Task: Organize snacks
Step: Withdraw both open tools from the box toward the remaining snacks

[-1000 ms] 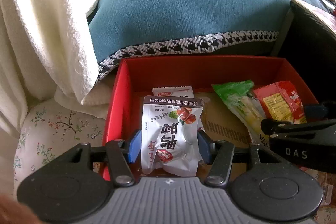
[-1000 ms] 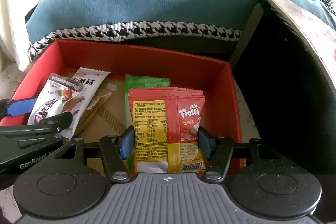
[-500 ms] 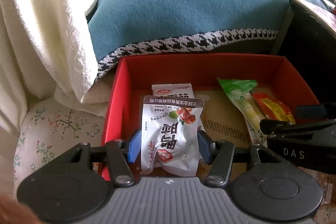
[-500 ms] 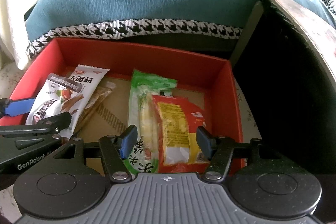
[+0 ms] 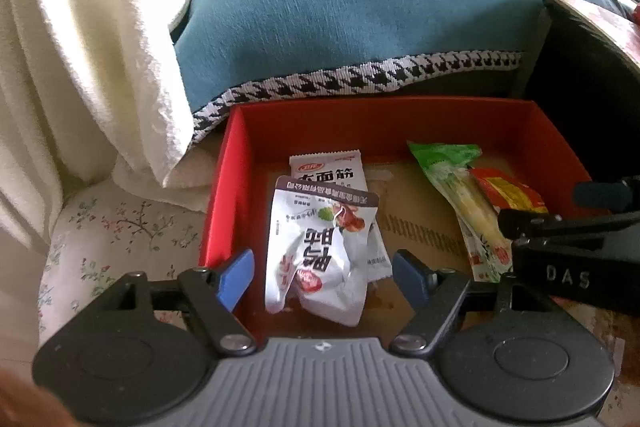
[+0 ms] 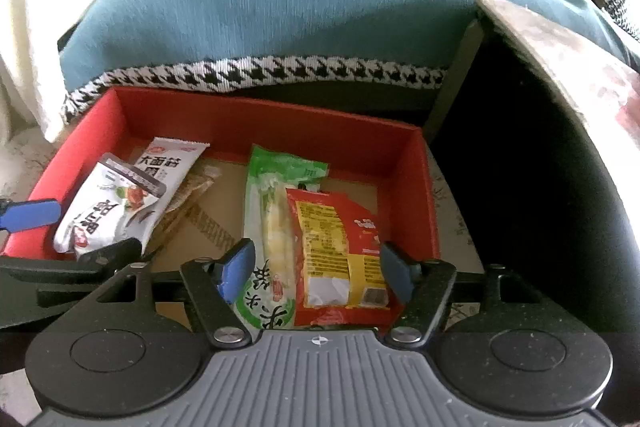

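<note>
A teal blanket with houndstooth trim (image 5: 380, 23) filled the ground well beyond both sets of fingers, its trim hanging just past the far wall of the red box (image 5: 384, 119). A cream towel (image 5: 80, 47) draped off beyond and outside the left gripper's left finger, over floral fabric (image 5: 116, 227). A dark side table (image 6: 560, 131) stood close against the box's right wall, outside the right gripper's right finger, leaving little room on that side. Inside the box, bare cardboard floor lay open between the two snack groups and along the far wall. Left gripper (image 5: 324, 275): jaws opening, blue pads standing clear of the white-grey snack pouch (image 5: 320, 251) that lay between them on the box floor; gaps showed on both sides. That pouch overlapped a white packet with red logo (image 5: 328, 171) just beyond the fingertips. Left finger sat just inside the box's left wall. Right gripper (image 6: 316, 271): jaws opening, with the red-and-yellow candy bag (image 6: 340, 247) lying flat between the pads, untouched as far as could be seen, its right edge near the right pad. A green packet (image 6: 272, 211) lay beside it, partly under it, running from beside the left pad toward the far wall.
</note>
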Available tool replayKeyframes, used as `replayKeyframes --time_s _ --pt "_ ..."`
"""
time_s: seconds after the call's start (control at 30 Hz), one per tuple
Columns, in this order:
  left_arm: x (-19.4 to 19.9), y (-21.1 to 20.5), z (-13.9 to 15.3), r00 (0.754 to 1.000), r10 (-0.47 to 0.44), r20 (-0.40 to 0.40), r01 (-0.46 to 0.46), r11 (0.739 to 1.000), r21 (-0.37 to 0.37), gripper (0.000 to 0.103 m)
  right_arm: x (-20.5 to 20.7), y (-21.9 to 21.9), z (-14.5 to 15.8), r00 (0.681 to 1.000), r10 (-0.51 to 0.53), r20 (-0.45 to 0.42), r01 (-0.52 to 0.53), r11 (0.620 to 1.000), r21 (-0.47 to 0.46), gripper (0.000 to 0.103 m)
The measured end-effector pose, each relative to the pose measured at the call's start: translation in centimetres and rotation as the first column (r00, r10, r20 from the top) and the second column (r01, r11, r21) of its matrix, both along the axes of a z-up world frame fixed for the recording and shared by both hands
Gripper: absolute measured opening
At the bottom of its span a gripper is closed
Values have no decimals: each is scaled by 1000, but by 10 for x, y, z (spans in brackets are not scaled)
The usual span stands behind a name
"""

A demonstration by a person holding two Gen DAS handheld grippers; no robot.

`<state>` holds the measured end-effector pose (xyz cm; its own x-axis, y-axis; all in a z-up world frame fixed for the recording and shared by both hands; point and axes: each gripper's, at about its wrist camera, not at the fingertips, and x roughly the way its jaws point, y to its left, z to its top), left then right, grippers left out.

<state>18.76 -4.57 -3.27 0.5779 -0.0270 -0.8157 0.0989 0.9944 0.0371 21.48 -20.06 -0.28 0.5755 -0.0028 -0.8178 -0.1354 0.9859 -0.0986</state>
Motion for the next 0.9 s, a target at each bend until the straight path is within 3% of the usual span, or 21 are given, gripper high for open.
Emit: replayKeyframes --time_s 0.27,0.57,0.9 --pt "-26 6 16 1000 7 22 -7 1000 11 73 -24 0 19 1000 18 14 -18 1000 -12 80" --pt "-72 19 37 998 15 55 -13 1000 -26 74 -75 10 41 997 51 64 -52 998 20 84" --pt "-125 23 30 1000 -8 -4 8 1000 -21 74 -124 12 37 997 78 6 -78 997 -11 86"
